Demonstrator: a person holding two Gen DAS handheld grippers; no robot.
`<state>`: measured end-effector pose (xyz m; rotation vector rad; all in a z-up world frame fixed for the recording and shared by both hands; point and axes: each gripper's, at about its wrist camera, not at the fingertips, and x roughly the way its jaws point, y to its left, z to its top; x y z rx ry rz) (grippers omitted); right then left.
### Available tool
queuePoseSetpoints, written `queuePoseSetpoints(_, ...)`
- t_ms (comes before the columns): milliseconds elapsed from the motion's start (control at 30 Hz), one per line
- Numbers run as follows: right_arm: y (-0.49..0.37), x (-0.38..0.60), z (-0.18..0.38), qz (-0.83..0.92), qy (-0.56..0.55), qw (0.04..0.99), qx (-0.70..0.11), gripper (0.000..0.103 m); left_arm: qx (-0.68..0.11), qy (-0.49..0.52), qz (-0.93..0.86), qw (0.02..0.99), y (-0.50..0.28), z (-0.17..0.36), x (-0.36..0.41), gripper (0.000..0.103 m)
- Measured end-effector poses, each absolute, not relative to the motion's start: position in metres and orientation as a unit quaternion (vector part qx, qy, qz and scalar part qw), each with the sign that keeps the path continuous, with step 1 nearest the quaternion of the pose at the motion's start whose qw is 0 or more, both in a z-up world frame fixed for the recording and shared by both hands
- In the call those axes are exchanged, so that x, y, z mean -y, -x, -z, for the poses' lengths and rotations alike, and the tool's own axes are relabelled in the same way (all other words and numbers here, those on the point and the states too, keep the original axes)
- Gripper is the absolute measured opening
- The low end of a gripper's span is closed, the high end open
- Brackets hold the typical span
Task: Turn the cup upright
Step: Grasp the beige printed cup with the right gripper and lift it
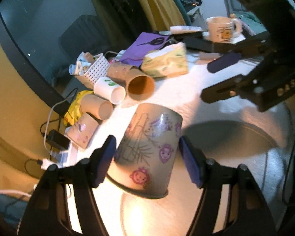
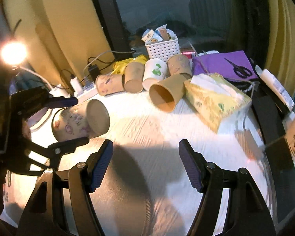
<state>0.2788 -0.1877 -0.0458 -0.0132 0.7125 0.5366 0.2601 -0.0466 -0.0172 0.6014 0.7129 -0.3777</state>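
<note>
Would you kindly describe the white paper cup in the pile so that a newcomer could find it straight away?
Start at the white perforated plastic basket by the dark window at the table's far edge. Just in front of it lies a heap of tipped-over paper cups. The white paper cup with a green leaf print lies in the middle of that heap; every neighbour is brown kraft paper, some with purple stamps.

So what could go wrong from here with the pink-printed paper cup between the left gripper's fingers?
1. The pink-printed paper cup sits tilted between the left gripper and its blue pads. Whether they truly clamp it is unclear, so it may slip mid-turn.
2. Its thin paper wall could buckle if squeezed harder.
3. The brown paper cups lying on the white table just beyond could get knocked during the swing.
</note>
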Motion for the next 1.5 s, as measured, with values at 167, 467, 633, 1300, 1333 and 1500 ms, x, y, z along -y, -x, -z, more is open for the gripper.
queuePoseSetpoints(167, -0.247, 0.189, 0.051, -0.261, 0.007, 0.901, -0.348, 0.072, -0.346, -0.268, 0.187, 0.880, -0.211, 0.023, 0.051, 0.067)
queuePoseSetpoints(467, -0.195, 0.200, 0.070, -0.253, 0.012, 0.898, -0.359, 0.072, -0.351, -0.262, 0.208, 0.875, -0.148, 0.045, 0.066, 0.067)
queuePoseSetpoints(633, -0.168, 0.206, 0.086, -0.249, 0.011, 0.894, -0.372, 0.072, -0.351, -0.263, 0.221, 0.871, -0.134, 0.056, 0.073, 0.067)
queuePoseSetpoints(1300, -0.152, 0.180, 0.102, -0.265, 0.031, 0.886, -0.379, 0.072, -0.362, -0.210, 0.253, 0.872, -0.116, 0.058, 0.063, 0.068)
queuePoseSetpoints(1333, -0.152, 0.179, 0.102, -0.266, 0.033, 0.885, -0.380, 0.072, -0.366, -0.200, 0.250, 0.874, -0.116, 0.058, 0.059, 0.068)
queuePoseSetpoints(1500, -0.150, 0.173, 0.104, -0.274, 0.043, 0.881, -0.383, 0.072, -0.374, -0.174, 0.229, 0.881, -0.113, 0.057, 0.044, 0.068)
